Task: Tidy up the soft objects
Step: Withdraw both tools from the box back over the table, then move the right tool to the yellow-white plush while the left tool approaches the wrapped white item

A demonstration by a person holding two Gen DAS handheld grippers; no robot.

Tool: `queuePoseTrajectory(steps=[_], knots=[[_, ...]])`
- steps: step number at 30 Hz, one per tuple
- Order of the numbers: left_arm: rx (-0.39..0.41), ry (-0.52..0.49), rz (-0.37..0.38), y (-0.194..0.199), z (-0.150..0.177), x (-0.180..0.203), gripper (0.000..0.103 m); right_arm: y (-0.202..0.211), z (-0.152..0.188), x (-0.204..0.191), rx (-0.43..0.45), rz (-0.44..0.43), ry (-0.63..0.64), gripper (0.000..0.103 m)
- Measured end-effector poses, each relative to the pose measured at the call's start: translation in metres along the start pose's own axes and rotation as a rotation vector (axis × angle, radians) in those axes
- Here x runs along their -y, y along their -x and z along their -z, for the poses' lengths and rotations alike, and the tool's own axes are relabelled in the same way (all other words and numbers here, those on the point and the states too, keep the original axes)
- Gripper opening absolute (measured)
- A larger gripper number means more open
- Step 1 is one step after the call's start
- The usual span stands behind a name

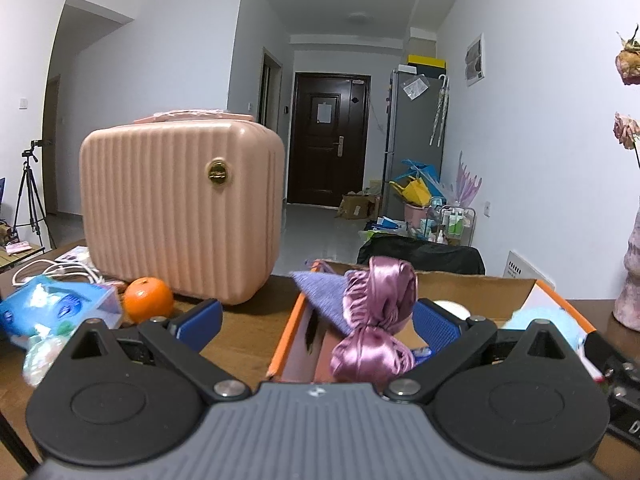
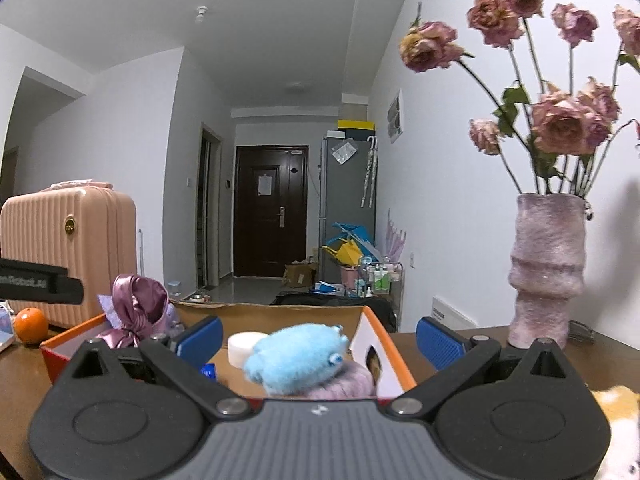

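An orange cardboard box (image 1: 286,336) (image 2: 394,354) stands open on the brown table. A shiny purple satin scrunchie (image 1: 378,320) (image 2: 136,308) lies over its left edge on a lavender knitted cloth (image 1: 324,294). My left gripper (image 1: 318,322) is open, its jaws spread on either side of the scrunchie without touching it. A light blue plush toy (image 2: 294,358) (image 1: 540,318) sits in the box on a mauve knitted item (image 2: 340,386), beside a white round pad (image 2: 244,348). My right gripper (image 2: 318,338) is open and empty, just behind the plush toy.
A pink ribbed case (image 1: 180,212) (image 2: 68,256) stands at the left with an orange (image 1: 148,300) (image 2: 31,325) and a blue tissue pack (image 1: 52,312) in front. A fuzzy pink vase (image 2: 546,272) with dried roses stands right. A yellow-white plush (image 2: 618,412) lies at the lower right.
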State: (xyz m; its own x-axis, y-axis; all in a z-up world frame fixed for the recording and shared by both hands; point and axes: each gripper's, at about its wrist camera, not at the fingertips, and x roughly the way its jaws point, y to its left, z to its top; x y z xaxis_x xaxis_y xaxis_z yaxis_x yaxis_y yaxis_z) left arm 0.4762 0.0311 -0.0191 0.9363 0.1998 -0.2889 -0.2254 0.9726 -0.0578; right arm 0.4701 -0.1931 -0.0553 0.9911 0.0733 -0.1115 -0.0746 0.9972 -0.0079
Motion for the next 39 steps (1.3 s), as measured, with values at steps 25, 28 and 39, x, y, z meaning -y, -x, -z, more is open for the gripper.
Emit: queuePoseTrajectory(steps=[25, 28, 39], knots=[[-0.028, -0.035, -0.016, 0.119, 0.041, -0.056, 0.103, 0.124, 0.015, 0.048, -0.066, 0.101, 0.005, 0.103], [-0.033, -0.035, -0.017, 0.127, 0.044, -0.061, 0.103, 0.128, 0.018, 0.056, -0.083, 0.133, 0.001, 0.103], [-0.054, -0.008, -0.034, 0.123, 0.044, -0.074, 0.103, 0.088, 0.024, 0.12, -0.217, 0.321, -0.073, 0.103]])
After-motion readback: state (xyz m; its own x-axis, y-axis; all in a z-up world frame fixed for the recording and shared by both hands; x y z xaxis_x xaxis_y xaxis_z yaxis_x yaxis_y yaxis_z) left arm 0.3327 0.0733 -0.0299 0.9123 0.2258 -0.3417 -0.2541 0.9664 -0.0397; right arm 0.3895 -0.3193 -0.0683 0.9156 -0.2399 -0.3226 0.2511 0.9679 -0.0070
